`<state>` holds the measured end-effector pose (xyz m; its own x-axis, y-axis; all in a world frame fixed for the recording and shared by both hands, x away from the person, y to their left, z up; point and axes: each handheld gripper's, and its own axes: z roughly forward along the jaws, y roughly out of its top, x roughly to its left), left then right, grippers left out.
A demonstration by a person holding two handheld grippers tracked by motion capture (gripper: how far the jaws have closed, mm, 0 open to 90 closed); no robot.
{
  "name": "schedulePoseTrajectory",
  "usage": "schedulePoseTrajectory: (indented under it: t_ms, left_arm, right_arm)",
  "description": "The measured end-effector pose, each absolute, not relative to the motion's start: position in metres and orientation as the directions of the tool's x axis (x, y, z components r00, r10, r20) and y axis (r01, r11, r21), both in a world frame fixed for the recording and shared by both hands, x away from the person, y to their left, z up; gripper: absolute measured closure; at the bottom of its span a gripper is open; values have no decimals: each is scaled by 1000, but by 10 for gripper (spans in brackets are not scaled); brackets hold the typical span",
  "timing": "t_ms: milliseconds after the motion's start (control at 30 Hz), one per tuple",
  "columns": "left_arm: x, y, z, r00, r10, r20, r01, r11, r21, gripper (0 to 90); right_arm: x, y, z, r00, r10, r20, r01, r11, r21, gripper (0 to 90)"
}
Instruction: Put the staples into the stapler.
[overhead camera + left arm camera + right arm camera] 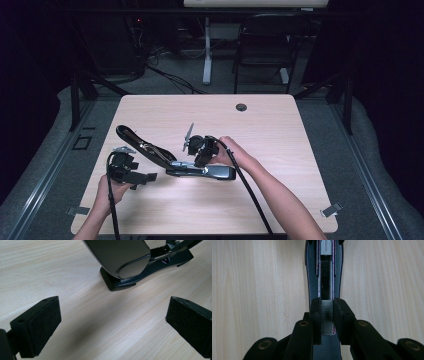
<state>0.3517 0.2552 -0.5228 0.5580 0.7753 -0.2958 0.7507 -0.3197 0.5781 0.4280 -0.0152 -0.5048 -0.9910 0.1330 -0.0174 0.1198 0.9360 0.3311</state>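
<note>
A black stapler (pixel 200 171) lies open on the wooden table (pixel 280 130), its lid (pixel 142 145) swung up and back to the left. In the right gripper view its magazine channel (pixel 325 277) runs straight away from me. My right gripper (pixel 327 312) is shut on a silver strip of staples (pixel 327 320) and holds it over the near end of that channel. In the high view the right gripper (pixel 202 150) stands over the stapler's base. My left gripper (pixel 115 325) is open just above the table, nothing between its pads (pixel 42 325), facing the stapler's rounded lid end (pixel 120 255).
A round cable hole (pixel 241 107) sits near the table's far edge. Beyond the table are a dark chair (pixel 265 45) and a white desk leg (pixel 206 50). Cables trail from both grippers toward the front edge.
</note>
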Motion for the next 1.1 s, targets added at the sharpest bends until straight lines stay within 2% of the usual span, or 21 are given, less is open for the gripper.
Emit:
schedulePoseTrajectory:
  t_ms: [300,533,700,1100]
  left_arm:
    - [352,255,-522,560,774,-295,750,-322,578,4]
    - [351,256,-522,551,779,-300,753,-309,581,4]
    - [351,256,-521,552,778,-298,751,-309,584,4]
    - [351,257,-521,538,790,-294,755,-296,585,2]
  right_arm:
    - [429,-18,-505,-989,145,-3,135,933,335,773]
    - [428,-25,-500,-986,168,6,158,914,373,743]
    - [424,-34,-497,-979,203,7,189,896,401,652]
    - [416,-67,-486,-929,370,19,327,794,513,418]
